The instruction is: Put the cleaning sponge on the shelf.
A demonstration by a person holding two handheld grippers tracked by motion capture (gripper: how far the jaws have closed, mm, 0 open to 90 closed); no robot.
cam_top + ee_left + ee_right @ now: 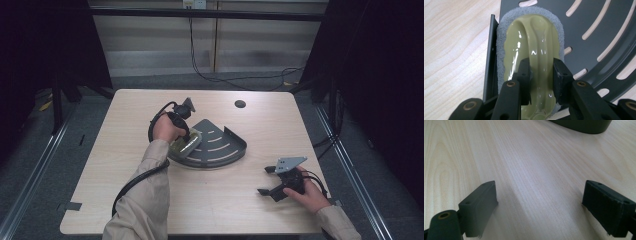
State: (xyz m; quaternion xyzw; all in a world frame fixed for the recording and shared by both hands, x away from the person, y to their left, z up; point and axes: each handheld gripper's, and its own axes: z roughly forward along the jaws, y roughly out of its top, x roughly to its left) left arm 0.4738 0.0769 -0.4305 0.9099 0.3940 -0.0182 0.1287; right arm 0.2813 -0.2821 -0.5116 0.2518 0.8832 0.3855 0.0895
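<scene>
A dark quarter-round slotted rack (220,145) lies at the table's middle. On its left part rests a scrubber (531,47) with a glossy pale-green handle (540,62) and a grey pad edge (501,37). My left gripper (541,75) is shut on the handle's raised ridge, with one jaw on each side. In the high view the left gripper (184,137) reaches down over the scrubber (189,144) at the rack's left edge. My right gripper (269,180) hovers near the table's front right, open, with nothing between its jaws (539,202).
The light wooden table (125,165) has a round cable hole (240,104) at the back. The rack's raised wall (584,126) lies ahead of the right gripper. Dark curtains flank the table, and cables trail on the floor behind.
</scene>
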